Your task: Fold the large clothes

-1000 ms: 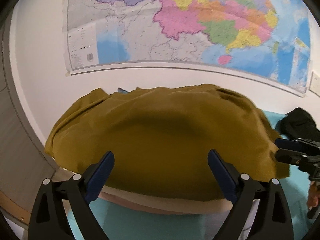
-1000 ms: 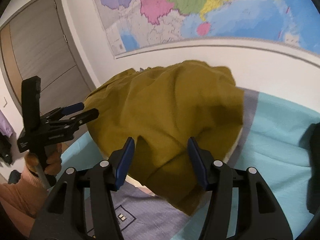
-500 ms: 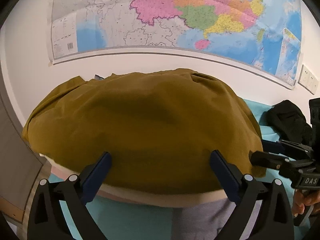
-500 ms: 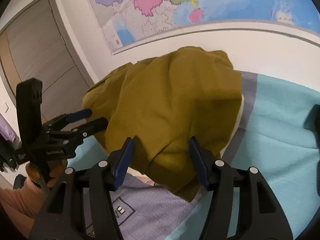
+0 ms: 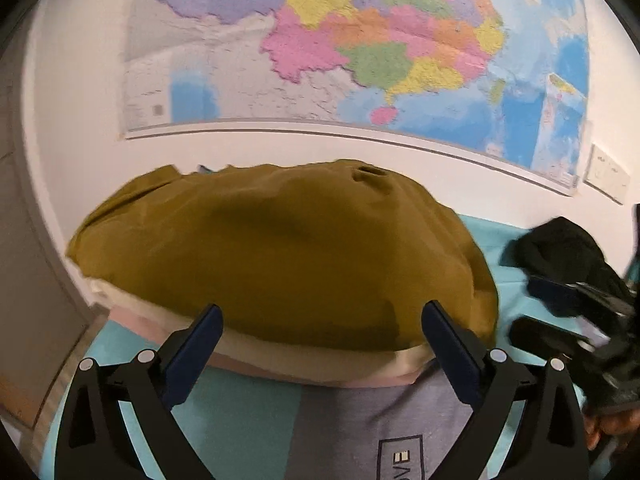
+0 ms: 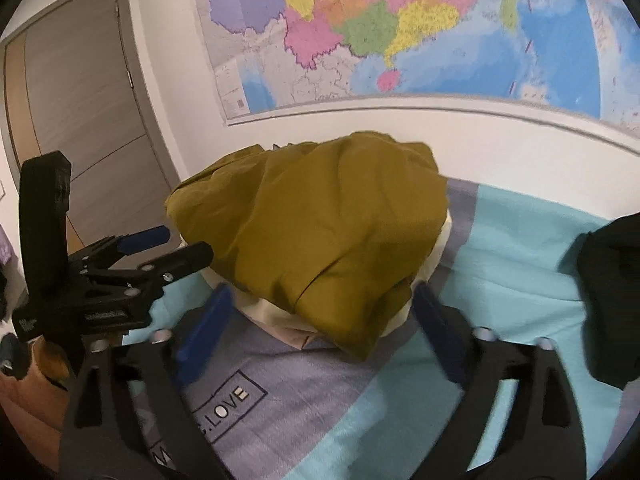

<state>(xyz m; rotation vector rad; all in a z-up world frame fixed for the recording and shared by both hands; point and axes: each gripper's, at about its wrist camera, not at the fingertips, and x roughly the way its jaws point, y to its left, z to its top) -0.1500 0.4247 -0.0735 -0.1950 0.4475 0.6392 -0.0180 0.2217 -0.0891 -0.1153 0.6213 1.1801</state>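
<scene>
— What fills the room?

— A wall map (image 5: 360, 52) above a bed (image 6: 520, 264) spread in teal and grey, with a grey door (image 6: 80, 100) to the left.

— And the garment?

— An olive garment (image 5: 280, 256) lies bunched over a cream pillow (image 5: 320, 360) at the bed's head, against the wall. A black garment (image 5: 560, 248) sits well apart on the right.

— The tools?

— The left tool (image 5: 320, 344) hangs just before the pillow, jaws wide apart, gripping nothing. The right tool (image 6: 320, 328) stands spread too, either side of the olive garment's drooping corner, not touching it.
</scene>
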